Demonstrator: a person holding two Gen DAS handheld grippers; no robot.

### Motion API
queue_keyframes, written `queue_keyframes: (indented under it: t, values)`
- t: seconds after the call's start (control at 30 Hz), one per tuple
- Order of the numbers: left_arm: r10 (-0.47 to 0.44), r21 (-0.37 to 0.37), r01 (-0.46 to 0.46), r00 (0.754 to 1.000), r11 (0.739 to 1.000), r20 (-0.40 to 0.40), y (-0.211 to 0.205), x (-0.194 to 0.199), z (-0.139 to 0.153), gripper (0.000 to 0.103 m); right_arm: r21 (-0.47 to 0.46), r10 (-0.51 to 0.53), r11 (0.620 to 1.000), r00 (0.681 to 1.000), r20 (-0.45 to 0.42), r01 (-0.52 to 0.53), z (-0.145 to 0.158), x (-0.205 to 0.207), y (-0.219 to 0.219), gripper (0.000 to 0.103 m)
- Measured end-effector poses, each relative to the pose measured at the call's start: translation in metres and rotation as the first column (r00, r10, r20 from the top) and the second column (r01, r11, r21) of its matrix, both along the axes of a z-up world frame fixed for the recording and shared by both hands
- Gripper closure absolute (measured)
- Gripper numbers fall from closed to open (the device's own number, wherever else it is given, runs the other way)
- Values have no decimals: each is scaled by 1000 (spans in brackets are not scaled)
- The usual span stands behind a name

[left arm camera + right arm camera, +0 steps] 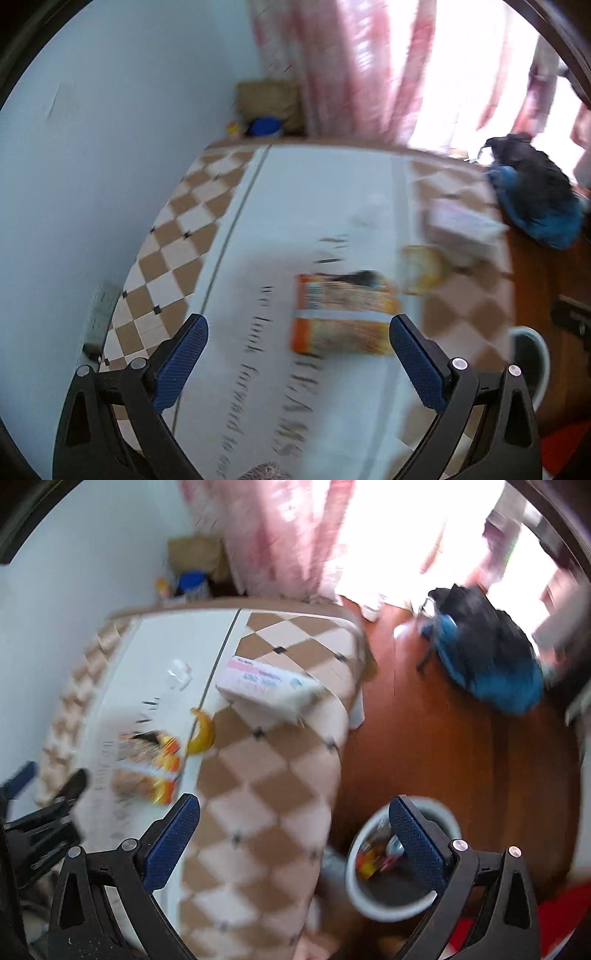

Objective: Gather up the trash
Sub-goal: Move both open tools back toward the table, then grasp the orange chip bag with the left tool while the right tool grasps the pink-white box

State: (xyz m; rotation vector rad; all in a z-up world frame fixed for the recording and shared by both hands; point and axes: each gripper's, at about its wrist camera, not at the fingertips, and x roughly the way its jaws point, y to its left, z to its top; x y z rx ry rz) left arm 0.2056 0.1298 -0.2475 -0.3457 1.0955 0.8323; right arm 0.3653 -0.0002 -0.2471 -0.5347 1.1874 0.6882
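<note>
Checkered bed cover (166, 236), white sheet (303, 206) lettered "look forward"; orange snack packet (340, 314) unreadable; both grippers' jaws spread, empty.

Bare white cloth is left before the orange snack packet (343, 317); beyond it, passage is blocked by a yellow banana peel (421, 271) and a pink-white tissue box (461, 225).

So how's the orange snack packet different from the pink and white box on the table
The snack packet is orange with busy print and lies flat on the white strip of cloth, near the left gripper. The box is pink and white, bulkier, and sits tilted on the checked part, nearer the table's far end. Both lie untouched.
</note>
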Motion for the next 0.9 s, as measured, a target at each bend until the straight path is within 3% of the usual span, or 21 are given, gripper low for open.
queue_keyframes:
  t: [0.17, 0.33, 0.4, 0.43, 0.53, 0.6, 0.67, 0.73, 0.8, 0.87, 0.9]
  values:
    - [38, -44, -41, 998, 998, -54, 46, 9, -40, 2, -169, 145, 976, 988, 45, -136, -62, 39, 89, 0]
    - [-62, -26, 61, 995, 998, -75, 59, 28, -56, 2, -209, 225, 952, 974, -17, -223, -95, 65, 130, 0]
    - [-128, -10, 128, 988, 992, -86, 57, 38, -57, 2, -203, 226, 951, 973, -50, -232, -103, 70, 133, 11]
    - [-166, -13, 166, 983, 986, -82, 57, 42, -56, 2, -190, 209, 957, 975, -77, -220, -104, 72, 131, 29]
    - [-297, -7, 297, 952, 955, -70, 49, 49, -48, 2, -150, 153, 974, 983, -106, -168, -101, 70, 118, 35]
    - [-415, 4, 416, 907, 909, -76, 39, 49, -39, 3, -139, 73, 986, 986, -152, -95, -96, 68, 99, 38]
    - [-571, 13, 575, 815, 818, -94, 21, 48, -31, 3, -117, 7, 993, 985, -174, -28, -89, 59, 74, 39]
    - [-704, 1, 711, 697, 703, -140, 3, 45, -29, 2, -96, -60, 994, 981, -185, 42, -81, 45, 46, 39]
    - [-775, -38, 783, 605, 620, -184, -11, 43, -33, 3, -72, -93, 994, 973, -209, 80, -78, 32, 27, 41]
    - [-833, -93, 843, 496, 529, -243, -26, 41, -44, 2, -66, -133, 990, 964, -230, 121, -79, 20, 9, 43]
    - [-847, -116, 857, 461, 503, -266, -28, 44, -51, 2, -68, -159, 987, 958, -240, 147, -82, 15, 2, 44]
